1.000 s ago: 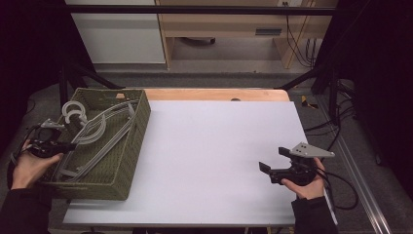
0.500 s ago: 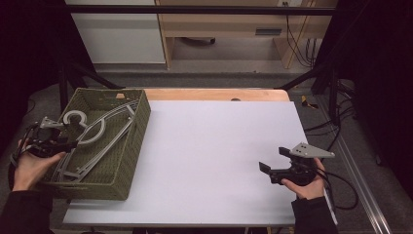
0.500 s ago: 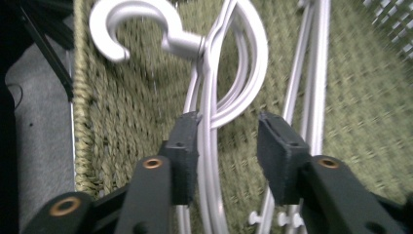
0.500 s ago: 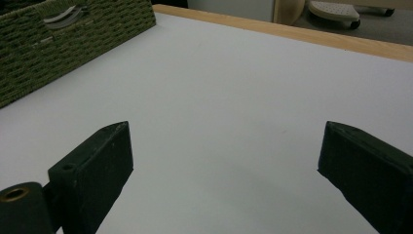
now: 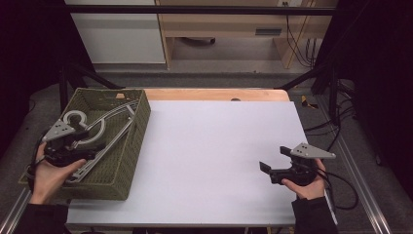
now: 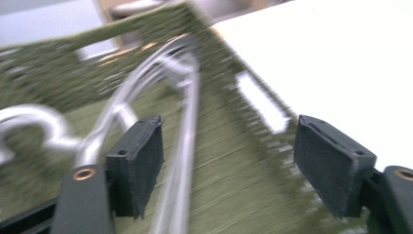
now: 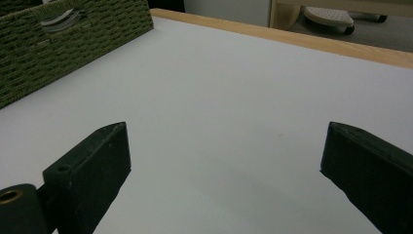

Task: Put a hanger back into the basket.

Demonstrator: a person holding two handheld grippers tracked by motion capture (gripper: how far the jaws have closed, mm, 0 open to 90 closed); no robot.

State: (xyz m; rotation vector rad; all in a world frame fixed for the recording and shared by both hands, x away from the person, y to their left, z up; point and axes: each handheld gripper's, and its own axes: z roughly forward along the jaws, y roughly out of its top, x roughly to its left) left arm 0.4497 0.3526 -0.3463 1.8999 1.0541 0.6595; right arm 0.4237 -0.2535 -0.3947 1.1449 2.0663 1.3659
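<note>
Table [image 5: 214, 156]: white top, wooden strip along far edge, bare across middle and right. Beyond far edge: pale cabinet [image 5: 117, 31] and wooden shelving [image 5: 229, 29], floor between.

Basket [image 5: 127, 146]: woven, olive green, rectangular, standing on left end of table, a slot handle cut into its end walls. Seen again in right gripper view [image 7: 68, 39] at upper left, well apart from that gripper.

Metal hangers [image 5: 104, 129]: silvery, thin-rodded, lying inside basket and running lengthwise from near corner toward far right corner; curved hook at left end, beside gripper. Probably more than one piece stacked together, though blur in left gripper view [image 6: 182, 122] prevents a count. Rods bright, smooth, bent into a long narrow loop.

Left gripper [image 5: 85, 148]: held in a hand [image 5: 46, 175] over near left part of basket, grey plate on top, cable trailing. In left gripper view [image 6: 229, 165], jaws spread wide, nothing between the pads; one rod passing just beside inner face of left-hand pad [image 6: 139, 163], contact not clear; right-hand pad over basket's right wall.

Right gripper [image 5: 272, 163]: held in a hand [image 5: 304, 183] low over near right part of table, well apart from basket. In right gripper view [image 7: 226, 170], jaws spread wide over bare white top.
</note>
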